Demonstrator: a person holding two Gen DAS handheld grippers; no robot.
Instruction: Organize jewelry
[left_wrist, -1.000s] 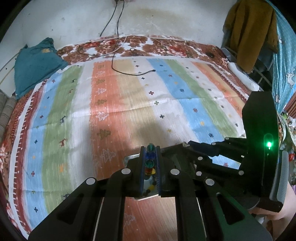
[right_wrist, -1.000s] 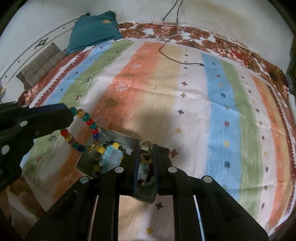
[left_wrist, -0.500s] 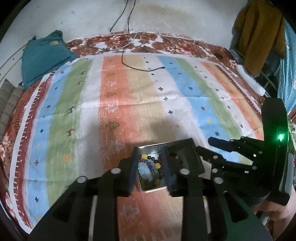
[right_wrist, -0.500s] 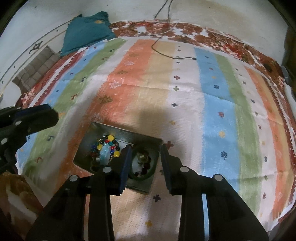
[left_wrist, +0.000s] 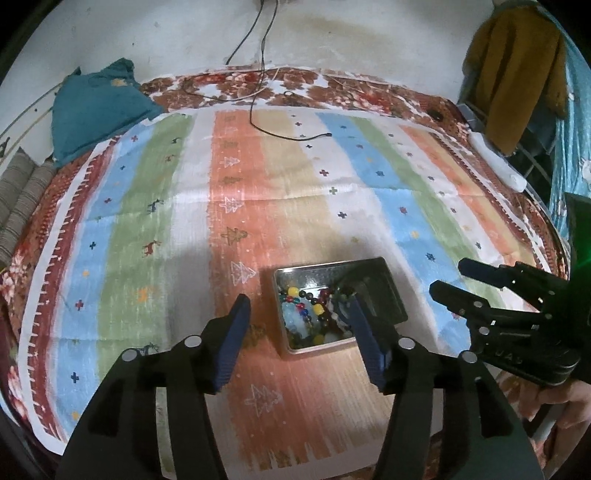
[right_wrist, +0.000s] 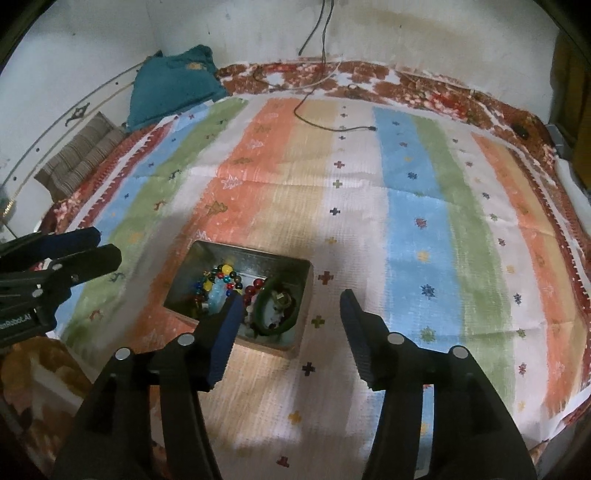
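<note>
Right wrist view: the right tool hangs spread and empty, its jaws just opened, with nothing between them. The tin sits just ahead and left of it on the bed, beads and a green bangle inside. The left tool is spread too, above the tin. My worry: a dangling strand could snag a jaw and drag jewelry back out.

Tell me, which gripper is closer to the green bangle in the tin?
Right. The right gripper hangs open just over the tin's end where the green bangle lies. The left gripper, also open, is above the tin's beaded end, farther off.
</note>
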